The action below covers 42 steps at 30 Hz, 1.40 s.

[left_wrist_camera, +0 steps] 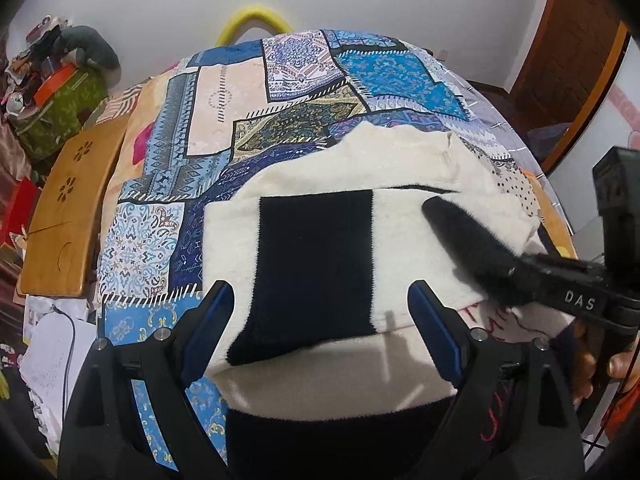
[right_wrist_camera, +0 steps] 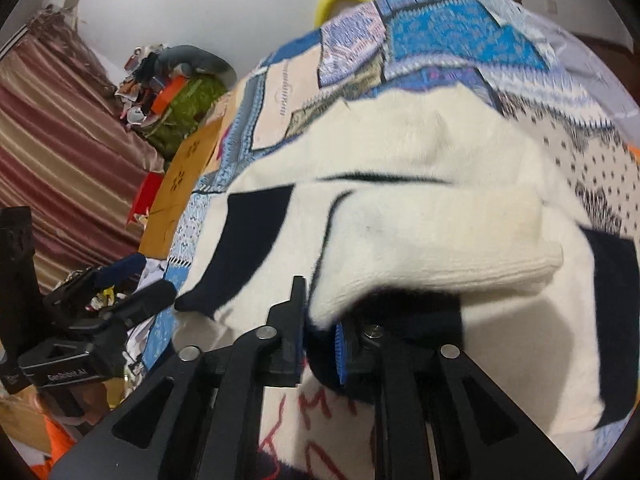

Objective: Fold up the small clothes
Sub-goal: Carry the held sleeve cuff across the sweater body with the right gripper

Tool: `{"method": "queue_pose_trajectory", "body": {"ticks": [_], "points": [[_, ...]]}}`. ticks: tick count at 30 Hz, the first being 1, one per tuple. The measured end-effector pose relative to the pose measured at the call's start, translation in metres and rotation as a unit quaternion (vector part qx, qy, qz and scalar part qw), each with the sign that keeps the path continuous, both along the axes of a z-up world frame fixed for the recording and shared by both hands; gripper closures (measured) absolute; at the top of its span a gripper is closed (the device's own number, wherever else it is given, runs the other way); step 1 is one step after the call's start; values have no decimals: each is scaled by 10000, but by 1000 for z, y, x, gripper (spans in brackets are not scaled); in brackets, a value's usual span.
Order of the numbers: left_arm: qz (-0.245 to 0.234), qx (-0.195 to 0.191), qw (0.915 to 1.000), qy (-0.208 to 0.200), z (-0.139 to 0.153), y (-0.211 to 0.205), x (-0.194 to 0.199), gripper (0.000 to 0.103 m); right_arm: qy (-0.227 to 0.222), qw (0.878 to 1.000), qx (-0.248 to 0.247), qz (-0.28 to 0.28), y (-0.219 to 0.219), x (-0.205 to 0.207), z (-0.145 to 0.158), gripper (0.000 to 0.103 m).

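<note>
A cream knitted sweater (left_wrist_camera: pixel 400 160) with black panels (left_wrist_camera: pixel 316 264) and red lettering lies on a patterned blue bedspread (left_wrist_camera: pixel 224 100). My left gripper (left_wrist_camera: pixel 322 292) hovers over the black panel, its blue-padded jaws wide apart with nothing between them. My right gripper (right_wrist_camera: pixel 320 332) is nearly closed, and the edge of the folded-over cream sleeve (right_wrist_camera: pixel 440 240) is pinched between its pads. In the left wrist view the right gripper (left_wrist_camera: pixel 468 236) reaches in from the right across the sweater. The left gripper (right_wrist_camera: pixel 132 284) shows at the left edge of the right wrist view.
A wooden lap table (left_wrist_camera: pixel 68 208) rests against the bed's left side, with loose papers (left_wrist_camera: pixel 52 352) below it. A cluttered green-covered stand (left_wrist_camera: pixel 60 92) is at the far left, beside a striped curtain (right_wrist_camera: pixel 60 140). A yellow hoop (left_wrist_camera: pixel 256 20) peeks over the bed. A hand (left_wrist_camera: pixel 584 364) holds the right gripper.
</note>
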<state>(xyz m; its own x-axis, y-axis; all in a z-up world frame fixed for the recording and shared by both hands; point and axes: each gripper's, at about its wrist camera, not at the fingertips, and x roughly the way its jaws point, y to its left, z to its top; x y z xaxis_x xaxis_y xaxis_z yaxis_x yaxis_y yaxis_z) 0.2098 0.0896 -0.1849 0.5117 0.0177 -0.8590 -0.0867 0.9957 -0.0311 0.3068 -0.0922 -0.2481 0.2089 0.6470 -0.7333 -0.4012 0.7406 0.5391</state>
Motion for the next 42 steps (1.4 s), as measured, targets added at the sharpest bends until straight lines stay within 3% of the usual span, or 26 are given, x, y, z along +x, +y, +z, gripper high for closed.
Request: {"method": "queue_pose_trajectory", "body": {"ticks": [3, 5, 10, 15, 19, 27, 32, 35, 40, 42], "points": [[-54, -20, 10000, -55, 6, -5, -1, 14, 127, 9999, 42, 36, -8, -3, 3, 82], [-99, -18, 9999, -90, 10, -9, -2, 14, 4, 9999, -91, 121, -13, -8, 10, 81], [-296, -77, 9993, -208, 19, -25, -1, 14, -543, 9977, -375, 128, -38, -24, 31, 61], [-620, -184, 9977, -191, 21, -50, 6, 14, -925, 9941, -552, -119, -73, -34, 43, 61], [-892, 62, 9959, -142, 14, -78, 15, 14, -973, 9919, -707, -399, -99, -30, 43, 58], [-1319, 656, 9891, -60, -10, -126, 38, 14, -580, 9912, -633, -1007, -146, -18, 24, 55], [-1495, 1310, 9801, -30, -32, -157, 59, 14, -375, 9911, -610, -1120, -159, -16, 10, 55], [-1511, 1512, 9769, 17, -44, -165, 70, 15, -262, 9914, -646, -1108, -162, -15, 2, 55], [-1678, 1405, 9756, 160, -54, -173, 80, 37, -145, 9918, -715, -1052, -162, -15, -6, 55], [-1660, 1393, 9762, 93, -52, -171, 82, 57, -112, 9918, -716, -1057, -164, -14, -7, 55]]}}
